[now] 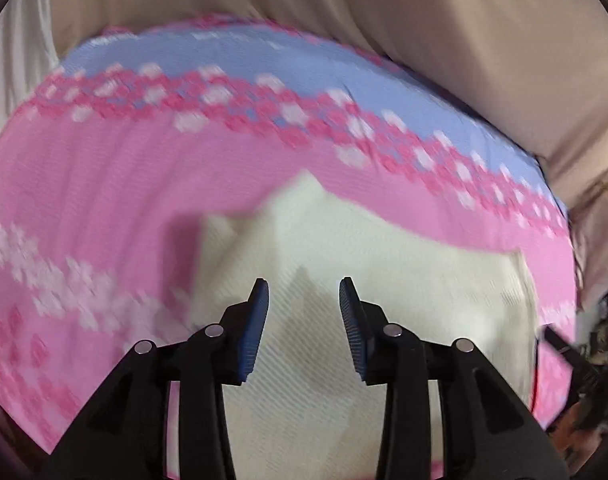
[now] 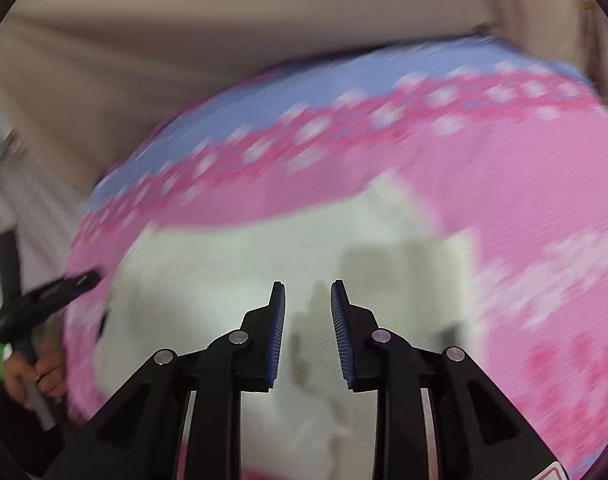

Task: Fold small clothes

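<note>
A small white knitted garment [image 1: 383, 288] lies on a pink and blue patterned cloth [image 1: 104, 176]. My left gripper [image 1: 304, 296] is open and empty, hovering over the garment's middle. A folded corner of the garment [image 1: 300, 196] sticks up beyond it. In the right wrist view the same white garment [image 2: 232, 272] lies on the pink cloth [image 2: 543, 200]. My right gripper [image 2: 307, 300] is open and empty above the garment. The left gripper [image 2: 64, 284], held by a hand, shows at the far left edge of that view. Both views are blurred.
Beige fabric [image 1: 423, 20] rises behind the pink cloth like a cushion or bedding, also in the right wrist view [image 2: 184, 40]. White ribbed fabric [image 1: 12, 80] lies at the left. Dark clutter [image 1: 599, 340] sits beyond the cloth's right edge.
</note>
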